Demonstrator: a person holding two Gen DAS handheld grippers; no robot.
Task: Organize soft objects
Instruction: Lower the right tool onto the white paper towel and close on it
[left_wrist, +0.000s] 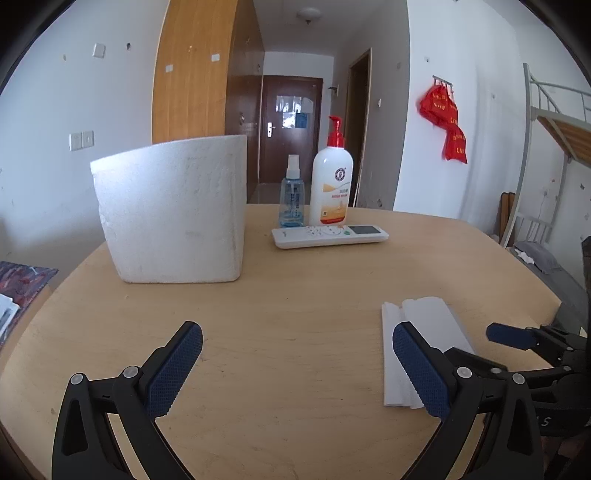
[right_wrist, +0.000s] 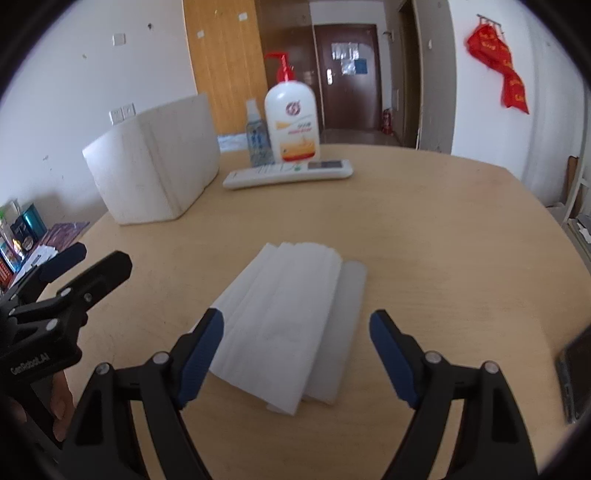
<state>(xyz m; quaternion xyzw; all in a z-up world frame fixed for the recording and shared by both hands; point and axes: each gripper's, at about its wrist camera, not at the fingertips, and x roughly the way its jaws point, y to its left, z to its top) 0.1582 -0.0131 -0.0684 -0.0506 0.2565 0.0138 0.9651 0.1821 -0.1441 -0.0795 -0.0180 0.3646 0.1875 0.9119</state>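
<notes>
Folded tissues flat on wooden table; foam box behind.

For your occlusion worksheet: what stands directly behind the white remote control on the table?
Behind the remote control stand a small blue spray bottle and a white pump bottle with a red pump, both upright. The remote covers the foot of each bottle, so it cannot be seen whether they touch it.

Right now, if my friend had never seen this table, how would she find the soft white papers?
Start at the big white foam box on the wooden table, then come toward the near edge. The stack of folded tissues lies flat there, by itself, in front of the open right gripper. Unlike the bottles and the remote control at the back, it is thin, plain white and layered.
</notes>
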